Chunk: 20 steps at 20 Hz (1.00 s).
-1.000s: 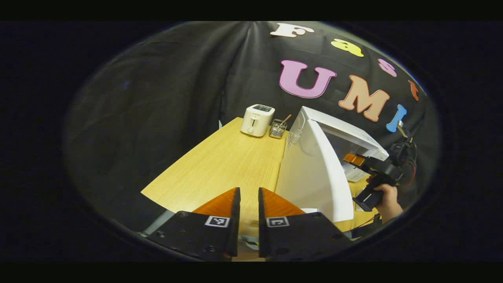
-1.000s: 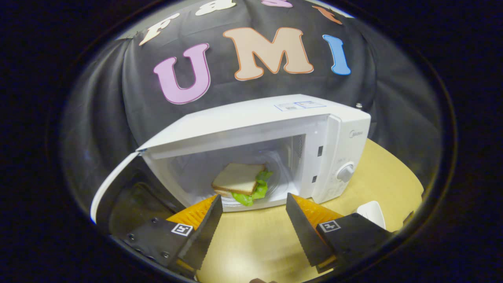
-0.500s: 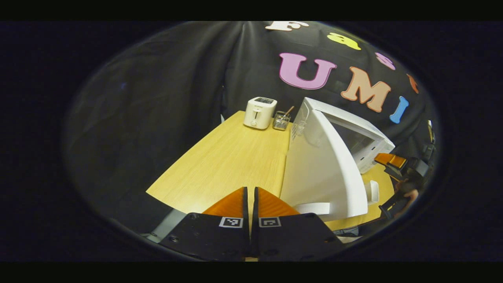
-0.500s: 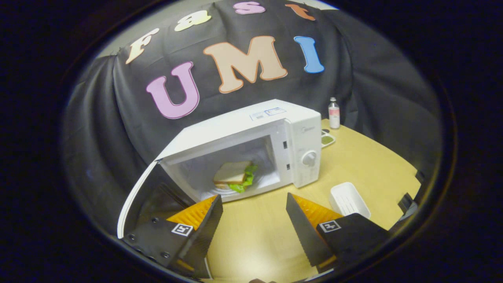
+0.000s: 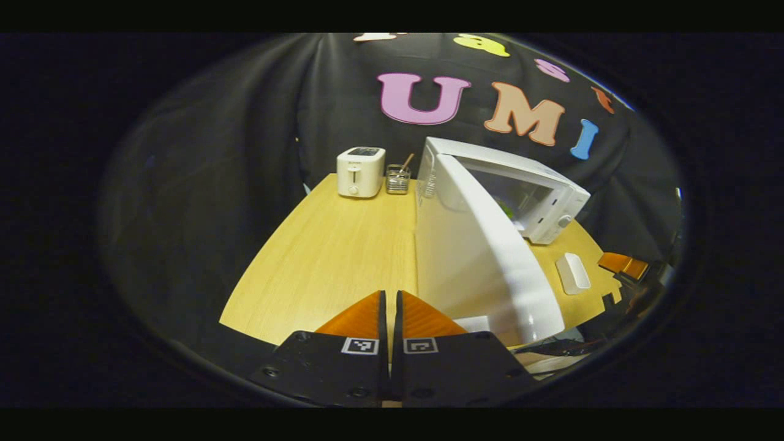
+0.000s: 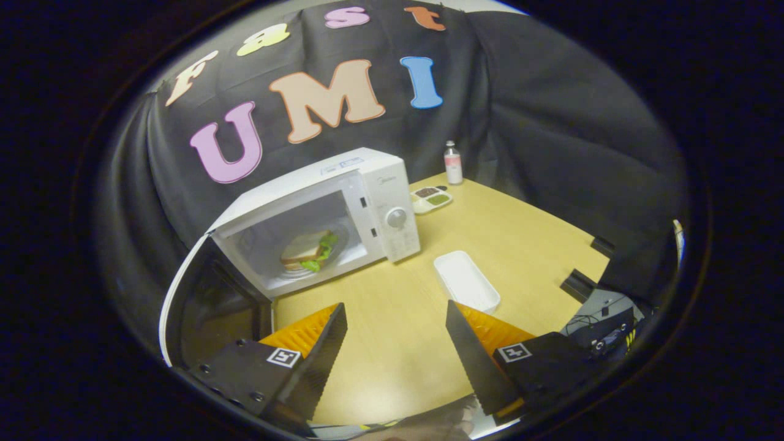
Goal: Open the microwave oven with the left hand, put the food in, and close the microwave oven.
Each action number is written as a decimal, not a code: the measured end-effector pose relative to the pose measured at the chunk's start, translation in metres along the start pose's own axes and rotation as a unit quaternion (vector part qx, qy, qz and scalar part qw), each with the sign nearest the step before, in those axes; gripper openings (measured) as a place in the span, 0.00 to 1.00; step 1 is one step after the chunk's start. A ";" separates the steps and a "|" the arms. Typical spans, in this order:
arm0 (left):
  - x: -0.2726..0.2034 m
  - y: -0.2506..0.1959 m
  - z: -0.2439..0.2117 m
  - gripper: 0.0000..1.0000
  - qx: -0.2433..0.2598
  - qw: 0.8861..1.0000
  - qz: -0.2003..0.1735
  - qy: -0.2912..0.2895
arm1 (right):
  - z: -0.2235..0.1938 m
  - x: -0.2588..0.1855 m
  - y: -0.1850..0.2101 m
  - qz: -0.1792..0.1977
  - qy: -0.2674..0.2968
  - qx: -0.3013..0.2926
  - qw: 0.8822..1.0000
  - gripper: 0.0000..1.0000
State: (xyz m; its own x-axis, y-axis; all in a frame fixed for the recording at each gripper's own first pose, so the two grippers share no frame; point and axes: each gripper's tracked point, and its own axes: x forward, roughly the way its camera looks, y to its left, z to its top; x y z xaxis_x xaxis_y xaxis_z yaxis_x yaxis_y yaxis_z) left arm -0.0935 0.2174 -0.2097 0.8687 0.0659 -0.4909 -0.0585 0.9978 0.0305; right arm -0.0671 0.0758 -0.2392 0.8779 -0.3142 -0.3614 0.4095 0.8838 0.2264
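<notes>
Fingers of the right gripper (image 6: 395, 343) apart, backed off the sandwich (image 6: 304, 250) — left gripper (image 5: 389, 315) now pinched together; door (image 5: 484, 257) remains open.

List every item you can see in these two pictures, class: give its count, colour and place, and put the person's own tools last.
microwave: one, white, on the table, in front of the booth wall.
microwave door: one, white, swung wide open.
sandwich: one, pale bread with green lettuce, inside the microwave.
tray: one, white, empty, on the table in front of the microwave.
toaster: one, white, far table edge.
wire holder: one, metal, between toaster and microwave.
bottle: one, clear with pink label, by the wall.
sauce dish: one, white, beside the microwave.
table: one, light wood.
left tool: orange fingers, closed, empty.
right tool: orange fingers, open, empty.
</notes>
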 end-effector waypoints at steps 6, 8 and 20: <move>0.010 -0.055 0.013 0.01 0.031 0.998 -0.058 0.002 | 0.018 -0.017 -0.048 -0.039 -0.017 0.019 0.999 0.92; 0.014 -0.072 0.018 0.01 0.058 0.996 -0.061 -0.002 | 0.031 -0.019 -0.064 -0.047 -0.028 0.021 0.998 0.92; 0.062 -0.176 0.042 0.01 0.076 0.996 -0.051 0.005 | 0.094 0.019 -0.166 -0.056 -0.035 -0.011 0.998 0.92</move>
State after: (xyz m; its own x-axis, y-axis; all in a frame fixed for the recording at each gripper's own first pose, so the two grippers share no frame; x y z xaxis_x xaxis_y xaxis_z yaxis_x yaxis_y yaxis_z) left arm -0.0089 0.0462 -0.2085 0.8619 -0.0342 -0.5059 0.1045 0.9883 0.1111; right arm -0.0952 -0.1096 -0.1983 0.8428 -0.4335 -0.3189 0.5003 0.8495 0.1674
